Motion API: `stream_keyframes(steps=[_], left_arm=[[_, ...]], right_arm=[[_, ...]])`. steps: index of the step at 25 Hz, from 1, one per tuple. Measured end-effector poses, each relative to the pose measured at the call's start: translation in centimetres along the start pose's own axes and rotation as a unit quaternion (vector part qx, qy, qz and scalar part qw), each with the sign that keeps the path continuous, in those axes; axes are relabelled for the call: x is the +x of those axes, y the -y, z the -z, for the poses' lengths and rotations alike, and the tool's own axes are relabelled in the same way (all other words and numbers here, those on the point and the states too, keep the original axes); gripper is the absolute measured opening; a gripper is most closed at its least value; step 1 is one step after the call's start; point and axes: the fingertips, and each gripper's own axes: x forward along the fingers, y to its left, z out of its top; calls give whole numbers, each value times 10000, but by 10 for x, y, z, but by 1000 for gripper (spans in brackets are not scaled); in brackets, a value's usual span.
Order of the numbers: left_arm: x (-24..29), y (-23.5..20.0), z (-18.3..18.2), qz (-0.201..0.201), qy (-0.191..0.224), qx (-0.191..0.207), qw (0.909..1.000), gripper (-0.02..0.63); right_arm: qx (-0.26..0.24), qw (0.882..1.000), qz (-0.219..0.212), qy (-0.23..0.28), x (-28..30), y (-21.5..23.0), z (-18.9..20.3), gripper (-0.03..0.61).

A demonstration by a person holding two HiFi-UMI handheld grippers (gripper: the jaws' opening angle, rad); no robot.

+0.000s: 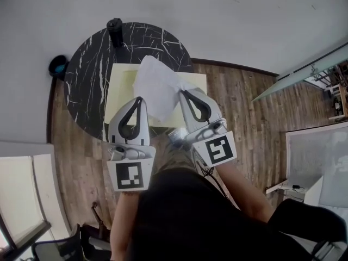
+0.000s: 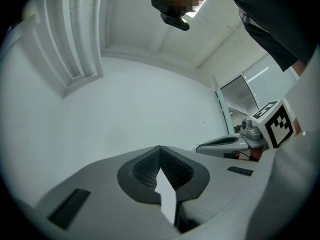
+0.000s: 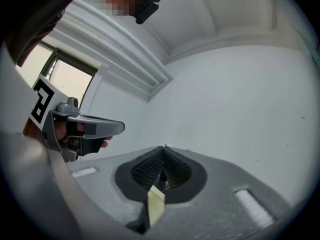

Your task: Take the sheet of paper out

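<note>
A white sheet of paper (image 1: 155, 86) sticks up out of a pale yellow folder (image 1: 117, 88) held over the round black marble table (image 1: 87, 86). My left gripper (image 1: 140, 99) is shut on the sheet's lower left edge; in the left gripper view a white strip of paper (image 2: 167, 196) shows between the closed jaws of the left gripper (image 2: 160, 149). My right gripper (image 1: 182, 93) is shut on the folder's right side; a pale yellow strip of folder (image 3: 155, 204) is pinched in the right gripper (image 3: 164, 148). Both grippers point upward, side by side.
A black cylinder (image 1: 115, 31) stands at the table's far edge. A dark round object (image 1: 57, 66) lies on the floor left of the table. Wooden floor (image 1: 239, 107) spreads to the right, with a white wall beyond. The person's body fills the bottom of the head view.
</note>
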Motion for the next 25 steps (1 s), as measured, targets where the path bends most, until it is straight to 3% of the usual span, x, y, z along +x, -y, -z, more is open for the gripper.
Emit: stream_keyframes(steps=[10,16,19,25], left_arm=[[-10,-2,7,33,-117,-68,9999,-2],[-13,-4,8,58,-150,-65,9998,-2],[-14,-9,6,12,-102,-71,9999,-2],[-18,-8,11,13,-184,-94,9998,-2]], right_arm=[[-96,9999,-29,92,-5,-6,-1,-2],[-80,9995,93,-294,-10,-5,10,-2],[-37,9999,129,-87,-9,-6,1,-2],[1,9999,36,-155,-9,-12,4,-2]])
